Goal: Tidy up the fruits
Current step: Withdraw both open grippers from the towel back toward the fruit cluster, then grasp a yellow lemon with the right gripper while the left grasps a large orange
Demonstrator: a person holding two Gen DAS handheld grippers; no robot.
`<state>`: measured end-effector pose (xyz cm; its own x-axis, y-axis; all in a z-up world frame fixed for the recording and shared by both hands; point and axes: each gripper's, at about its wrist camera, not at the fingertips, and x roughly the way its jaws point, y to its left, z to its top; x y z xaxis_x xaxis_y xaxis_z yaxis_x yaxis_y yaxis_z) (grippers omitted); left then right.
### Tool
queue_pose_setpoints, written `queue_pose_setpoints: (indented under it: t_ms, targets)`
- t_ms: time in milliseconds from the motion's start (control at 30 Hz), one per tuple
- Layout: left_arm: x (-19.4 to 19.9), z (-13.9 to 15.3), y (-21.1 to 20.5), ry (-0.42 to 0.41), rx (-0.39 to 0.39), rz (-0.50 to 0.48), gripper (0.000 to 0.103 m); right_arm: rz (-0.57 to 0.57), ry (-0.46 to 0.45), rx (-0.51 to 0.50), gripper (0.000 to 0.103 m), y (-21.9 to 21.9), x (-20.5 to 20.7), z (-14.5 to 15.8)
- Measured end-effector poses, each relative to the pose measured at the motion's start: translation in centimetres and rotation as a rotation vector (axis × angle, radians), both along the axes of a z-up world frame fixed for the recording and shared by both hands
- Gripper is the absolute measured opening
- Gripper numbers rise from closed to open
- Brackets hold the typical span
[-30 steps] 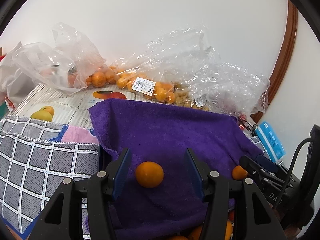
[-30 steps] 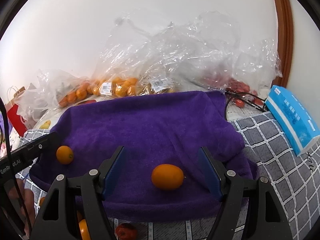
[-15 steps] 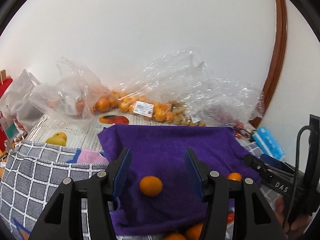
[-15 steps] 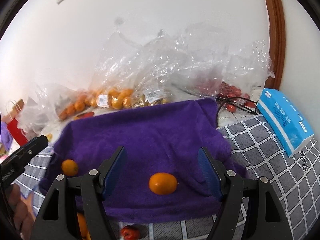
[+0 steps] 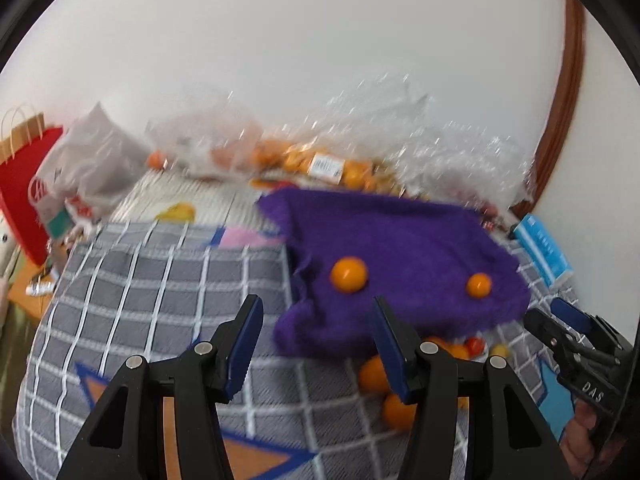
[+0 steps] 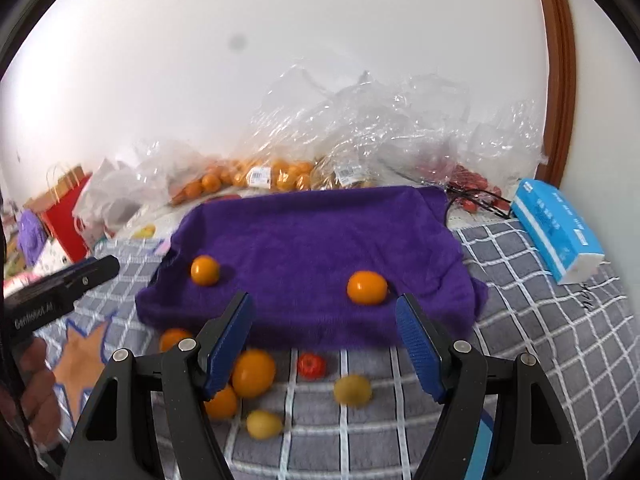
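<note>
Currently listed: purple towel (image 6: 320,240) on a checked cloth (image 6: 540,340), bearing two oranges (image 6: 205,270) (image 6: 367,287), well apart. Loose fruit (image 6: 253,372) lies just before its near edge. Left gripper (image 5: 316,344) and right gripper (image 6: 324,340): both released, nothing between the fingers.

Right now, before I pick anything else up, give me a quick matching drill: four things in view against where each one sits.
Things:
1. purple towel
2. blue tissue pack
3. small red fruit
4. red paper bag

Places:
A. on the checked cloth just in front of the towel's near edge
B. far left, beside the plastic bags
C. spread in the middle with two orange fruits on it
D. right of the towel, near the wooden door frame

Pairs: 1-C, 2-D, 3-A, 4-B
</note>
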<state>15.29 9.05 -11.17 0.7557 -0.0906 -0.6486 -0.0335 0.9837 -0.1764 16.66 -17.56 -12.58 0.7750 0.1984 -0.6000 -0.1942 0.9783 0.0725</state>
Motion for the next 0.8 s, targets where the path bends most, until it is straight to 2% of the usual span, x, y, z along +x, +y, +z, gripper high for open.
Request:
queue_pose_setpoints:
  t_ms: [67,233,367,467,533,667,800]
  targets:
    - [-0.5,-0.3,0.8,0.019,-0.026,-0.003,0.053,0.009,0.014,-0.005,0.071,0.1,-0.9,-0.6]
    - [-2.0,-1.9,2.3,0.044,-0.058,0.022,0.052,0.038,0.067,0.023,0.059,0.3,-2.3,-2.3]
    - [-2.5,-4.1,2.9,0.095,-0.061,0.029,0.052,0.097,0.132,0.025,0.042,1.5,-3.0,-4.2]
    - [-2.5,-5.2,3.2,0.149,-0.085,0.031,0.051,0.113,0.141,-0.01,0.038,2.6,-3.3,-5.2]
    - [-2.8,-5.6,3.3,0.154,-0.097,0.023,0.051,0.117,0.151,-0.011,0.038,2.9,-3.1,-5.6]
    - [-3.3,-6.1,3.1,0.156,-0.069,0.028,0.051,0.133,0.196,-0.016,0.038,3.5,-2.4,-6.5]
    - [-3.6,-6.9,3.3,0.156,-0.083,0.027,0.051,0.139,0.209,-0.036,0.027,3.8,-1.9,-7.0]
